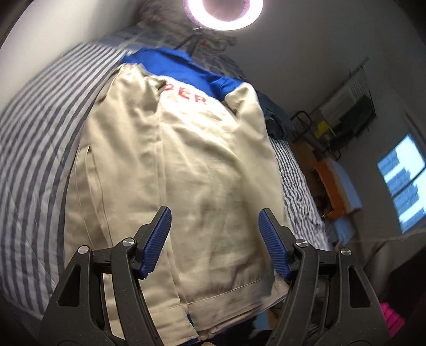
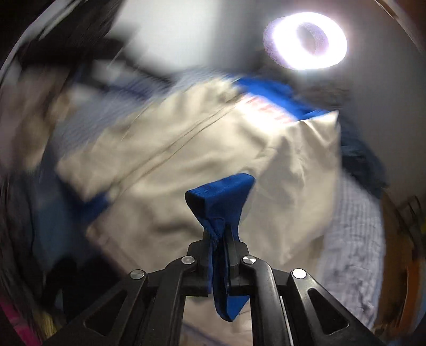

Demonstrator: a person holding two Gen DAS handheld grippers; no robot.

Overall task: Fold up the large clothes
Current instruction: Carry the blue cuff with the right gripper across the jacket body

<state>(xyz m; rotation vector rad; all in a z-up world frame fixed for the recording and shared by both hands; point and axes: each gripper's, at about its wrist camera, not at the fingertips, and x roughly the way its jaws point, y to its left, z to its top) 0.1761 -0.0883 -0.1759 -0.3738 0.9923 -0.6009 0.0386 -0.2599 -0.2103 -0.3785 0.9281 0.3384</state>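
Note:
A large beige jacket [image 1: 181,165] with a blue collar and red letters lies back-up on a striped bed [image 1: 34,138]. My left gripper [image 1: 215,215] hovers open above its lower half, with nothing between the blue pads [image 1: 157,239]. In the right wrist view the same jacket [image 2: 186,149] is blurred by motion. My right gripper [image 2: 218,226] is shut on a blue cuff [image 2: 221,197] of the jacket, which bunches between the jaws and hangs out below them.
A dark blue garment [image 1: 277,117] lies at the bed's right edge beside the jacket. A ring lamp [image 1: 223,13] shines beyond the bed's far end. Shelves, an orange stand [image 1: 330,181] and a window [image 1: 402,181] fill the room to the right.

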